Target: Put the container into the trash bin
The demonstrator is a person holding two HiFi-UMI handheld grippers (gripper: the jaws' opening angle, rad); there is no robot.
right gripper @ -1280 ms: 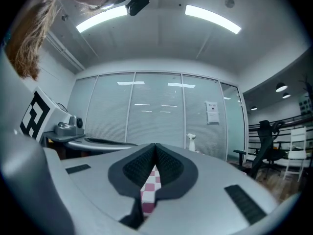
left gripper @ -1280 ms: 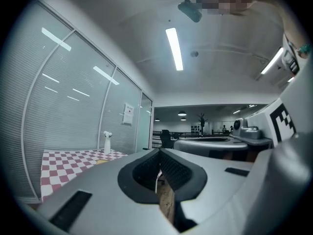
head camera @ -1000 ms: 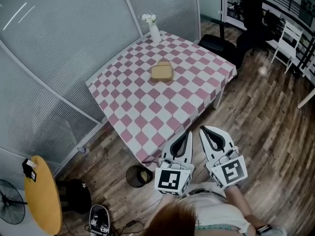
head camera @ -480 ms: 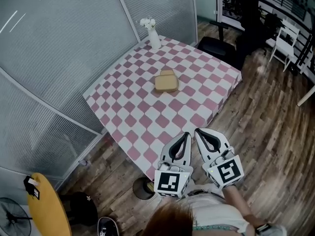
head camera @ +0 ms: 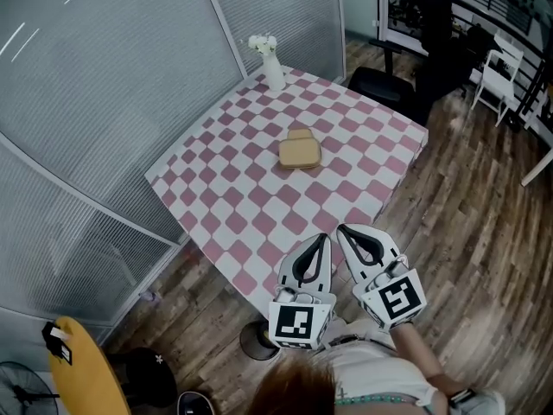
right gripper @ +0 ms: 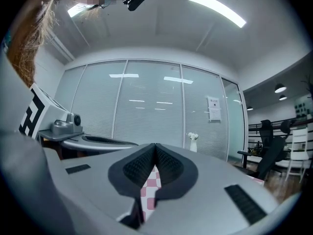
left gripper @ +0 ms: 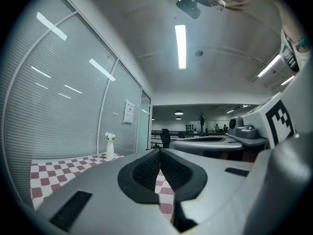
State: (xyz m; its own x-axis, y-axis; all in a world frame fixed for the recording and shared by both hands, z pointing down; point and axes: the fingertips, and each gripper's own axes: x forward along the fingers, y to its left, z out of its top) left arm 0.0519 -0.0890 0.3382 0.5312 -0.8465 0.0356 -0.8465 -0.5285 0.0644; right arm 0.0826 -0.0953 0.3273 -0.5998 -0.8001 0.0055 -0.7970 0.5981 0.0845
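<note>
— Head view, nearest first: how are the grippers set?
— Side by side over the table's near edge. The left gripper has its jaws pressed together with nothing between them. The right gripper is the same, closed and empty.
— Below them?
— A dark round thing, probably the trash bin, partly hidden under the table corner.
— The container?
— The tan container lies mid-table, well apart from both grippers. A white vase stands at the far corner.
</note>
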